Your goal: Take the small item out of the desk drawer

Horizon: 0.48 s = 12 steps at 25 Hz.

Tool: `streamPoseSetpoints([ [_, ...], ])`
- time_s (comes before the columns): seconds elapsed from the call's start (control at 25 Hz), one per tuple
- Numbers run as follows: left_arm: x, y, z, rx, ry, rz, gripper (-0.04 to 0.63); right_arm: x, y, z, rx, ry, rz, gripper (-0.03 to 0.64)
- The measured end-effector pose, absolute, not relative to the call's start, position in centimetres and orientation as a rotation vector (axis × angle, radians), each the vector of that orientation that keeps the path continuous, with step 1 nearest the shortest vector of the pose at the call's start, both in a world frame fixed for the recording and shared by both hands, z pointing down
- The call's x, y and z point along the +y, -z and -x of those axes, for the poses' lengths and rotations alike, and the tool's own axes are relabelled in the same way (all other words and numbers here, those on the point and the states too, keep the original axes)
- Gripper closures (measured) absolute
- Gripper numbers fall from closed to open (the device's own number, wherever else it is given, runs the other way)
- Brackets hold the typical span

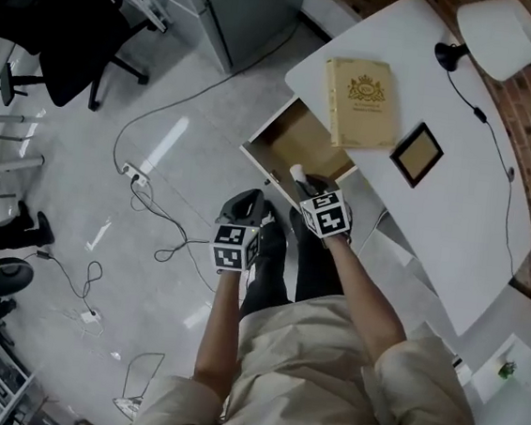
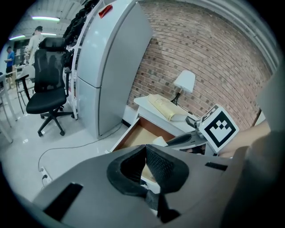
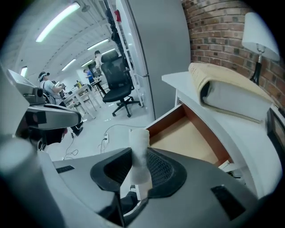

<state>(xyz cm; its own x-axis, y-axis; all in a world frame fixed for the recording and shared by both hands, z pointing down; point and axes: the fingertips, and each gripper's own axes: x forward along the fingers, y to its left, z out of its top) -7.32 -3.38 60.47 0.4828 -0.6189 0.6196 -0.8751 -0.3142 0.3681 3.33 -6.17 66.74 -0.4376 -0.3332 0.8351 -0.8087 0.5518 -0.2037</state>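
Head view: shot from above the person's torso, aimed steeply down; white desk [image 1: 455, 208] sweeps from 12 to 4 o'clock, its open drawer [image 1: 297, 139] just above centre, left gripper [image 1: 248, 203] and right gripper [image 1: 305, 179] at mid-frame. Left gripper view: low and farther back, facing along its closed jaws toward the drawer, with book [image 2: 162, 107] and lamp [image 2: 185, 81] at 1 o'clock and the right gripper at 3 o'clock. Right gripper view: nearest the drawer, looking across it; small white cylinder [image 3: 139, 153] close to the lens; left gripper at 9 o'clock. All three views share drawer, book and lamp.
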Motion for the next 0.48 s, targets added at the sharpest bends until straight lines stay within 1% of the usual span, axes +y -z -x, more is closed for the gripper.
streamPoseSetpoints([
  [0.2, -2.7, -58.0, 8.0, -1.253, -0.475, -2.031, 0.578, -5.0, -63.4, -3.4, -2.065, -0.767, -0.935, 0.486],
  [0.48, -1.8, -54.5, 5.9, -1.191, -0.494, -2.12, 0.578, -3.4, -58.6, -5.1, -2.111, -0.768, -1.026, 0.485],
])
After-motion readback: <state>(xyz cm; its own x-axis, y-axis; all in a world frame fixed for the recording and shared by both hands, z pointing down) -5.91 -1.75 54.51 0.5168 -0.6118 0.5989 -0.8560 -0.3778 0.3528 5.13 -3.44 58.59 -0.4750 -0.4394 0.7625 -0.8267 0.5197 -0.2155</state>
